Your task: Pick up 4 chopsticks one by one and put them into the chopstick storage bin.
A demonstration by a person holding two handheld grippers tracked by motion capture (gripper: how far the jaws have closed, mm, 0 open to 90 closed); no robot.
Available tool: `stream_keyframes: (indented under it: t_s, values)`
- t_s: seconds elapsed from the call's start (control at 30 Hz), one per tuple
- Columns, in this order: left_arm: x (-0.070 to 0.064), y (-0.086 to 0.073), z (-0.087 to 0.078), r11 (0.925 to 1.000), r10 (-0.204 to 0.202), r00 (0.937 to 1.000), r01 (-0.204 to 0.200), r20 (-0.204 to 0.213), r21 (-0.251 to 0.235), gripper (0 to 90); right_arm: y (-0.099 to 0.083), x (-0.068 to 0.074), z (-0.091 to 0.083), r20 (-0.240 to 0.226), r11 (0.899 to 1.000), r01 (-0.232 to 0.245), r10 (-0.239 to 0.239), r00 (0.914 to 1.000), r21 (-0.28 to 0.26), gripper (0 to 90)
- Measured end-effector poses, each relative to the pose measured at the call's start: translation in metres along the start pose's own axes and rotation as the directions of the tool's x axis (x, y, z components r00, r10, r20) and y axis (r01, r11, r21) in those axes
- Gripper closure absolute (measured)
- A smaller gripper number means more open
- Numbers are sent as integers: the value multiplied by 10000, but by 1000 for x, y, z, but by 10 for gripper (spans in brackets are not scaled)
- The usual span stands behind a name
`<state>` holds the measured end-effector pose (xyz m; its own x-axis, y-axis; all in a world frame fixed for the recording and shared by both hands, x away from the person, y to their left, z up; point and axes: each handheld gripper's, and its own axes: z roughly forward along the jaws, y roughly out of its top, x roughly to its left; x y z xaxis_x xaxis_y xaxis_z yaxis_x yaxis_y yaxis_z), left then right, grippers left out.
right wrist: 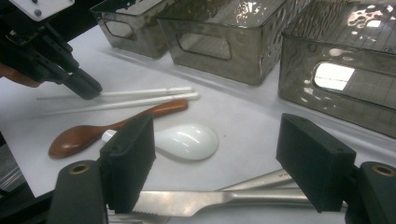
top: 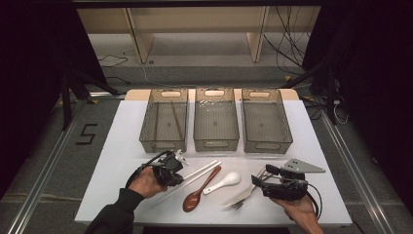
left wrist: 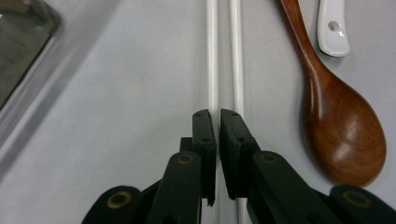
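Nearest to the person, the left gripper [top: 179, 168] sits low over the pair of white chopsticks [top: 195, 176], and its jaws stand almost closed, a thin slit between them. In the left gripper view, the chopsticks [left wrist: 213, 56] run straight away toward twelve o'clock, parallel to the jaws; one stick seems to lie in or under the slit and the other passes under the right-hand jaw. Whether either stick is truly pinched I cannot tell. The relation that matters is that the sticks' long axis lines up with the jaws rather than crossing them, so a grip would likely close across the thin width of the sticks.

At about three o'clock from that gripper lies the brown wooden spoon [top: 197, 192], bowl toward the person, then the white ceramic spoon [top: 225, 181] just beyond it. Farther toward three o'clock the right gripper [top: 260, 176] holds its jaws wide apart and clasps nothing; the knife [right wrist: 219, 199] and fork [top: 238, 202] lie across below its jaws. The left gripper is plainly the nearer one to the chopsticks.

Beyond all this, toward twelve o'clock, three grey bins stand in a row; the left bin [top: 146, 124] already has dark chopsticks [top: 176, 119] lying in it, while the middle bin [top: 216, 142] and right bin [top: 285, 124] look bare.
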<state>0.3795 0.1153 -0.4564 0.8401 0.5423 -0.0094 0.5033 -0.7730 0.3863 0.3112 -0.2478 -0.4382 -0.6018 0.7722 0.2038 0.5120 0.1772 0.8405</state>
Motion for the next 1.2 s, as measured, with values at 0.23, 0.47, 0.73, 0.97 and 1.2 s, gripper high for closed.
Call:
stream_keyframes:
  t_s: [0.23, 0.47, 0.73, 0.97, 1.2]
  values:
    - [-1, 0, 7, 9994, -43, 10000, 44, -9, 354, 847, 0, 0, 0, 15, 10000, -1, 1, 10000, 6, 287]
    - [-3, 2, 8, 9982, -79, 9999, 88, -143, 586, 836, 0, 0, 0, 16, 10000, -8, 8, 10000, -4, 288]
    - [-4, 6, 9, 9960, -100, 9998, 116, -185, 883, 843, 0, 0, 0, 24, 10000, -6, 6, 10000, -1, 290]
    - [-6, 9, 9, 9946, -9, 9994, 46, -353, 1038, 849, 0, 0, 0, 41, 10000, 3, -3, 10000, -15, 291]
    - [-5, 8, 3, 9974, 13, 9995, 9, -311, 726, 850, 1, -1, -1, 64, 10000, -32, 33, 10000, -39, 291]
